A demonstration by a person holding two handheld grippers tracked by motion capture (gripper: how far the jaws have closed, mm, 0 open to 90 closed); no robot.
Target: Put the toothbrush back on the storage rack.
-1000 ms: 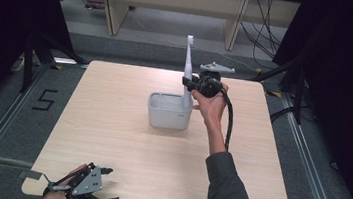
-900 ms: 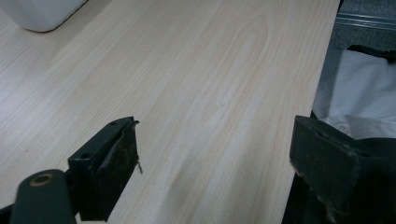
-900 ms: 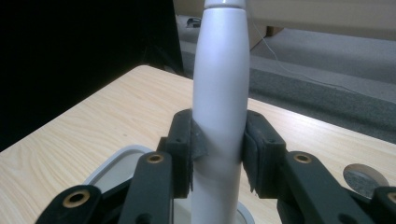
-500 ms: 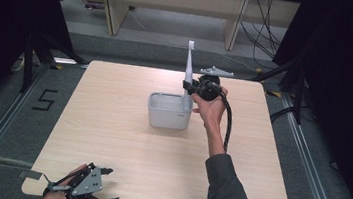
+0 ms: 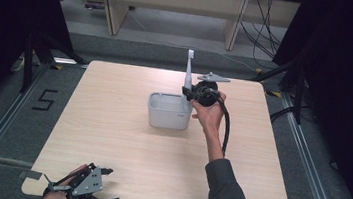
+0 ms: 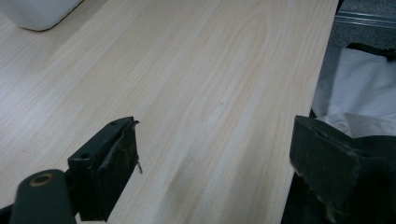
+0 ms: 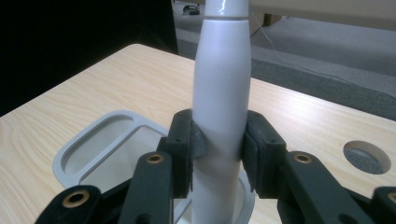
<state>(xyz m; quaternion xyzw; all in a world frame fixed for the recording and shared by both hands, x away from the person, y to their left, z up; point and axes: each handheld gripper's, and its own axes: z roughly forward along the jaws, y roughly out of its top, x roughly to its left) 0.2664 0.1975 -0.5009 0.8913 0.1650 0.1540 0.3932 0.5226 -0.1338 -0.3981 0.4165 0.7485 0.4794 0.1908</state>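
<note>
A pale grey rectangular plastic container (image 5: 169, 111) stands on the light wooden bench (image 5: 110, 137), a little toward the far edge from its middle. Its inside looks bare in the high view. At the container's right far corner a tall white plastic handle (image 5: 189, 70) stands upright, its lower end going down into the container's round corner opening.

The right gripper (image 5: 191, 94), held in the person's right hand (image 5: 209, 114), is clenched on this handle: in the right gripper view both black jaws press against the sides of the white tapered shaft (image 7: 221, 93). That view also shows the container's top divided, with an oblong slot (image 7: 100, 144) beside a larger compartment, and a round hole (image 7: 367, 157) in the bench surface toward the far edge.

The left gripper (image 5: 84, 189) rests at the near left corner of the bench, in the person's left hand (image 5: 60, 198). The left gripper view shows its jaws spread wide with nothing between them, just bare wood, a white corner of the container (image 6: 39, 11) far off, and white cloth (image 6: 359, 93) past the bench edge.
</note>
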